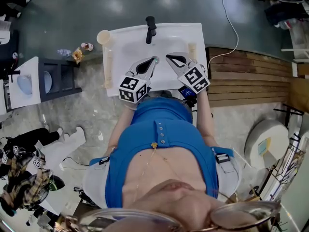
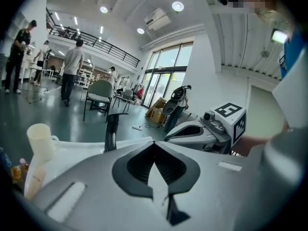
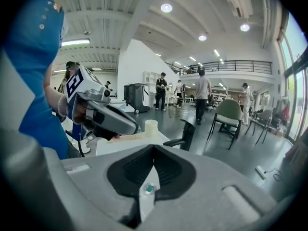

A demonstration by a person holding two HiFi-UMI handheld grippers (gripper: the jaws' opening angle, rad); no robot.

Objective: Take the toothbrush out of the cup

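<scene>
Left hand-held gripper (image 2: 154, 143) clenched, empty | right hand-held gripper (image 3: 153, 147) likewise | cream cup (image 1: 104, 36) upright, sink (image 1: 193, 30) corner

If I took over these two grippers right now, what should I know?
Left gripper: shut, empty, over the sink basin.
Right gripper: shut, empty, beside it.
Cup: on the sink's far left corner; no toothbrush shows above its rim.
A pale long thing lies on the rim beside the cup; cannot tell if it is the toothbrush.
Left: check that, then reach.
</scene>
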